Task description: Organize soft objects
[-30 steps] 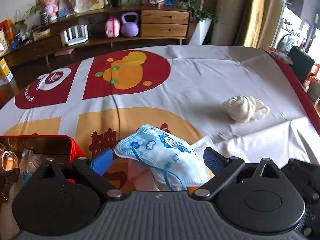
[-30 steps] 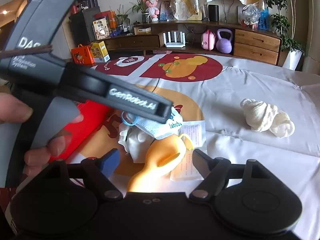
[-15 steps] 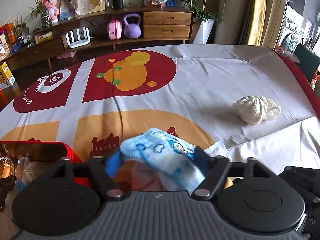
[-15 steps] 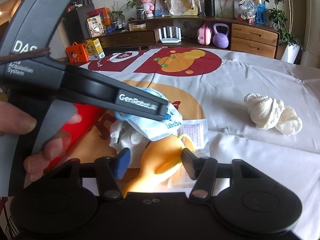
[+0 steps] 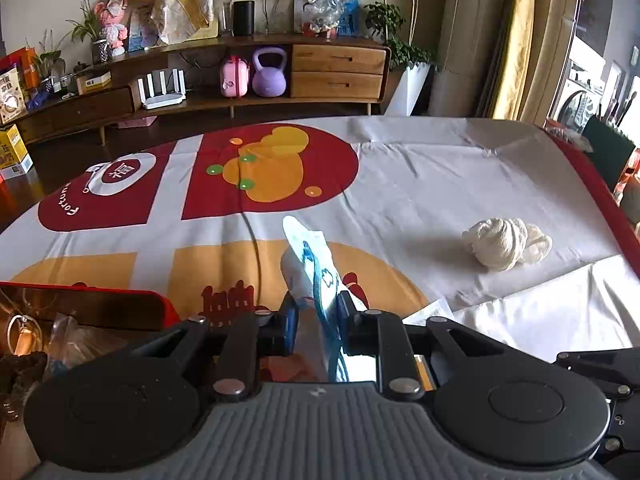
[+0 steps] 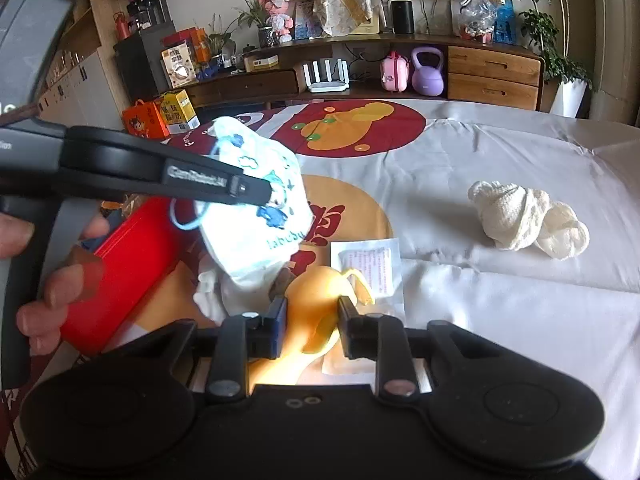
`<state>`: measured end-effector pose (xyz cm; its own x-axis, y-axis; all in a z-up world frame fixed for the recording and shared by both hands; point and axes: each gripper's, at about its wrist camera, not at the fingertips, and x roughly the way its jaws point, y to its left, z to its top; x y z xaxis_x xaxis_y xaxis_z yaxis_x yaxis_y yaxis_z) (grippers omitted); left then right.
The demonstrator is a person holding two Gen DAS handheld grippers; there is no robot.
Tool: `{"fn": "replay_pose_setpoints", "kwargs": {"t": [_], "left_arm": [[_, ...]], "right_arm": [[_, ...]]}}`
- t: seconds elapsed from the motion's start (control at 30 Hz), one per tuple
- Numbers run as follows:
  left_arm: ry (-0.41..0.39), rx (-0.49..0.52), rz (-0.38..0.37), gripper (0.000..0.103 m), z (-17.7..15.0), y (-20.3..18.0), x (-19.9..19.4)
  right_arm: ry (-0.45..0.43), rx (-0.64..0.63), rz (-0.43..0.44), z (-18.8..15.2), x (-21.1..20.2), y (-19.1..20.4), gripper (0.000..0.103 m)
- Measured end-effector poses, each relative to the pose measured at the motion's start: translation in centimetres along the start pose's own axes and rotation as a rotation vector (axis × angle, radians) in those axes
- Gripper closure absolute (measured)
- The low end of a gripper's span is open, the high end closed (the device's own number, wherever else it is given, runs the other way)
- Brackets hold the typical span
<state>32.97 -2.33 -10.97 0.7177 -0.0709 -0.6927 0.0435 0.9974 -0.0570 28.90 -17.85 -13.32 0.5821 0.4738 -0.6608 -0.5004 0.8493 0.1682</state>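
Left gripper (image 5: 316,312), seen from its own cam: just squeezed shut on the mask (image 5: 310,264), pinched edge-on above the cloth (image 5: 440,184). Could slide out, thin grip.

Right gripper (image 6: 312,314): just closed around the orange toy (image 6: 316,300) on the cloth. Squishy, might pop free or drag the packet (image 6: 370,264).
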Motion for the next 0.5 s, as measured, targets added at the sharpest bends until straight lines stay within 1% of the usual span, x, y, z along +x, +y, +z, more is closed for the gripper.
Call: {"fn": "replay_pose_setpoints", "kwargs": {"t": [0.07,0.27,0.33,0.5], "left_arm": [[-0.009,-0.002,-0.002,0.09,0.1,0.2,-0.6],[-0.019,-0.038,-0.032,0.09,0.2,1.0,-2.3],[-0.026,-0.034,-0.046,0.093,0.2,1.0,-2.9],[-0.045,-0.018,-0.068,0.096,0.1,0.9,-4.7]], "right_arm": [[-0.004,0.005,-0.006,-0.1,-0.3,0.0,0.08],[-0.012,0.028,0.001,-0.4,-1.8,-0.5,0.081],[-0.017,0.034,-0.002,-0.5,-2.2,-0.6,0.081],[-0.036,0.044,-0.002,-0.5,-3.5,-0.6,0.081]]}}
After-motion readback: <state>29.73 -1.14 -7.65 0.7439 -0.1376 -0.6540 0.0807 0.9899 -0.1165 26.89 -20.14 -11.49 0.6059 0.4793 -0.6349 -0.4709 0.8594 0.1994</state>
